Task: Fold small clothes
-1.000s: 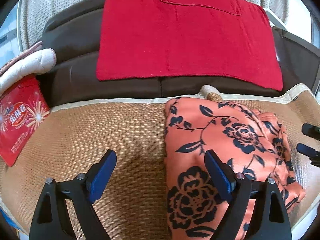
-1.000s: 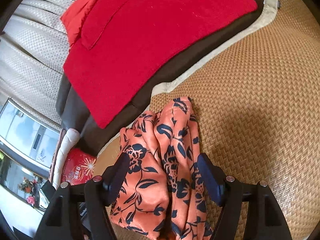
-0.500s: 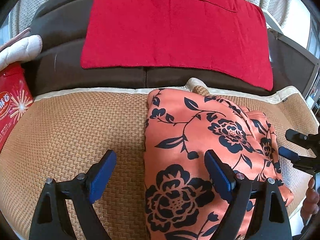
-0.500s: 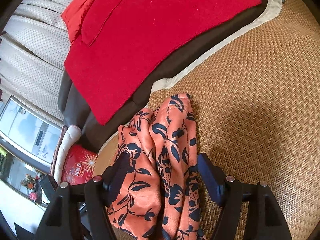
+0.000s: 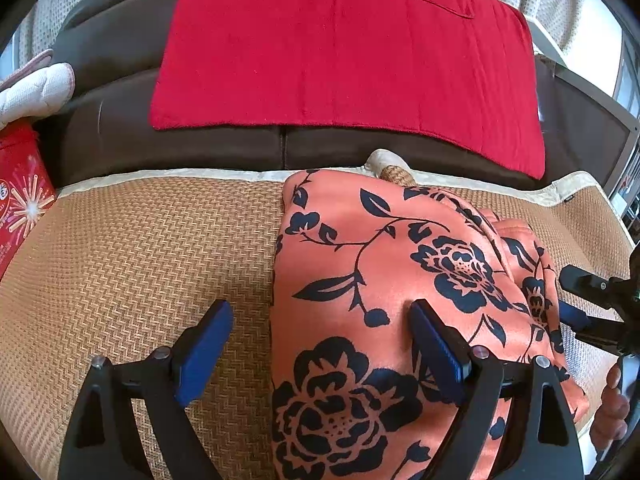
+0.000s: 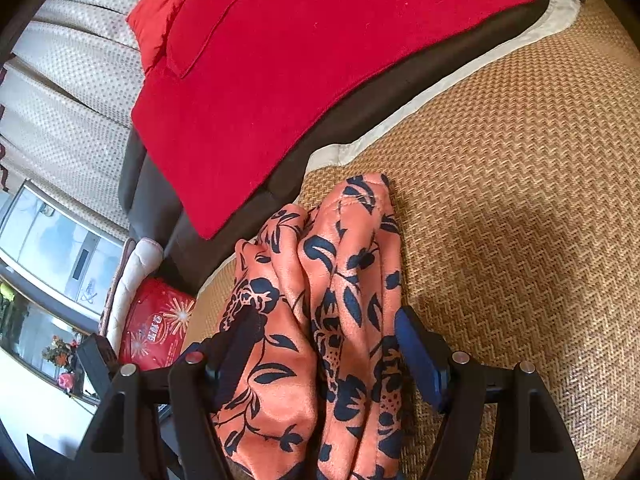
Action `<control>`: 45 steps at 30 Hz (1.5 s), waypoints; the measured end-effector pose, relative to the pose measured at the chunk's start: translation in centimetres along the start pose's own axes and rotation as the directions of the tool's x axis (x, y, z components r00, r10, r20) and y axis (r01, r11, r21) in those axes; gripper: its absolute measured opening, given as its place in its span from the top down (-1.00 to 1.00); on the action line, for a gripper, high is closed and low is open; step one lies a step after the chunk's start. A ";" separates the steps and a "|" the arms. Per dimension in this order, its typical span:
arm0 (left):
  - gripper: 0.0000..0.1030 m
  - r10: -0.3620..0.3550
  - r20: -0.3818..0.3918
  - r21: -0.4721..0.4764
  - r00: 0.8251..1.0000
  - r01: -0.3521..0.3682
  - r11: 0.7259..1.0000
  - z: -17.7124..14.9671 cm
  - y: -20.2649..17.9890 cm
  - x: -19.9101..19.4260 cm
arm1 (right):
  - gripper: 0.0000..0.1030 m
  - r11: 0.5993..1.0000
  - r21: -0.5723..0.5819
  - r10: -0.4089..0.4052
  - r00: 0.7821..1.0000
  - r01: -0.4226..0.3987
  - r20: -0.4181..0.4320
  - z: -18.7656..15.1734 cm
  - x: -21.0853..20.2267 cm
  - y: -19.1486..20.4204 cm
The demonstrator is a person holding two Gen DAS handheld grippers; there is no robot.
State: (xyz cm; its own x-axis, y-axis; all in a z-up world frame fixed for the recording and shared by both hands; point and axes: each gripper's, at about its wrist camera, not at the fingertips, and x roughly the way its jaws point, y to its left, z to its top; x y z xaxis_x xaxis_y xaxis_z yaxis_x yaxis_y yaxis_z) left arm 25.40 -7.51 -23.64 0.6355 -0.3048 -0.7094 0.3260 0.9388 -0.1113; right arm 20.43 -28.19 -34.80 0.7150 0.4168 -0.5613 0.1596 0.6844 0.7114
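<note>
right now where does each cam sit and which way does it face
Left wrist: on the left gripper, facing the sofa back over the mat; its open jaws straddle the cloth edge; right gripper and a hand show.
Right wrist: on the right gripper, open around the bunched cloth.
Shared: cloth, mat, red towel.

1. Both my wrist views are bright and evenly lit, with full colour and no grain that I can see.
2. Daylight comes from the window (image 6: pixel 48 248) at the left of my right view, where the glass is washed out pale.
3. A soft shadow lies on the woven mat (image 6: pixel 532 240) in the right view.
4. The orange floral cloth (image 5: pixel 380 280) shows a mild sheen, with no hard glare.
5. Fisheye bending is strong: the mat's edge curves, and black vignette fills the corners.
6. Focus is sharp at centre and softens slightly toward the rim.
</note>
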 end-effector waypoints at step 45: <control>-0.74 -0.017 0.001 -0.011 1.000 0.017 1.000 0.2 -0.6 0.6 | -0.45 1.000 -0.004 0.015 1.000 -0.015 -0.024 -0.7 2.2 0.9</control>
State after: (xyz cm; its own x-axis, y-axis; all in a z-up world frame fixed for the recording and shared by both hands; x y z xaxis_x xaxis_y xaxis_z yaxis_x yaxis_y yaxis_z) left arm 25.74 -8.25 -23.92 0.6304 -0.3209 -0.7068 0.3293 0.9351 -0.1309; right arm 21.70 -26.24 -35.66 0.7005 0.4411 -0.5610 0.1464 0.6806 0.7179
